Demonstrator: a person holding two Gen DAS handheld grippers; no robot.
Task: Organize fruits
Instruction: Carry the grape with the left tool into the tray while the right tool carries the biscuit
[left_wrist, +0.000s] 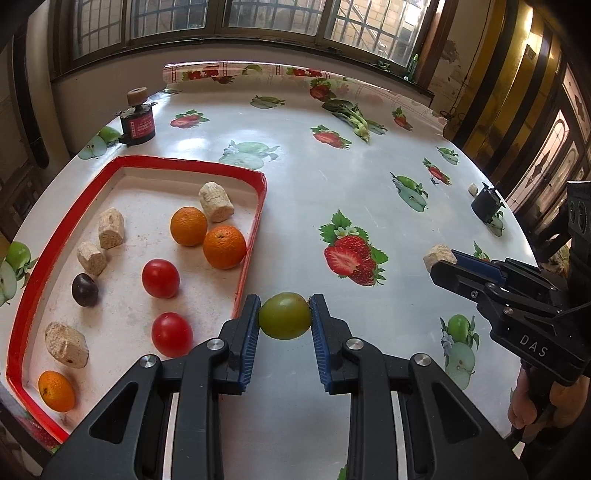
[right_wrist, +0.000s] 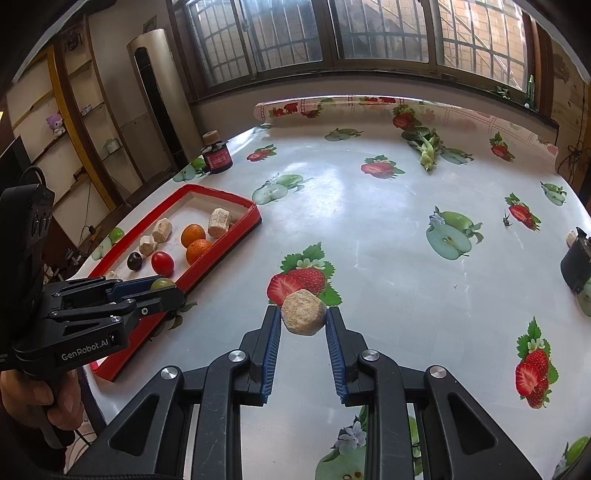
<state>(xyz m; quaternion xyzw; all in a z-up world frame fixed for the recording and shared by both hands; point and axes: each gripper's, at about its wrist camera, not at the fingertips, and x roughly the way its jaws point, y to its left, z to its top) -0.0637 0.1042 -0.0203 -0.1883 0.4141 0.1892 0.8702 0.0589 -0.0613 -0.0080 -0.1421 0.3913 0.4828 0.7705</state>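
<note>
My left gripper is shut on a green tomato, held above the table just right of the red-rimmed tray. Inside the tray lie oranges, red tomatoes, a dark plum and several beige chunks. My right gripper is shut on a beige chunk over a printed strawberry. In the left wrist view the right gripper shows at the right with that chunk. In the right wrist view the left gripper shows at the left, holding the green tomato by the tray.
A fruit-print cloth covers the table. A leafy green vegetable lies at the far side. A dark red-labelled jar stands behind the tray. A small black object sits near the right edge. A hand grips the right tool.
</note>
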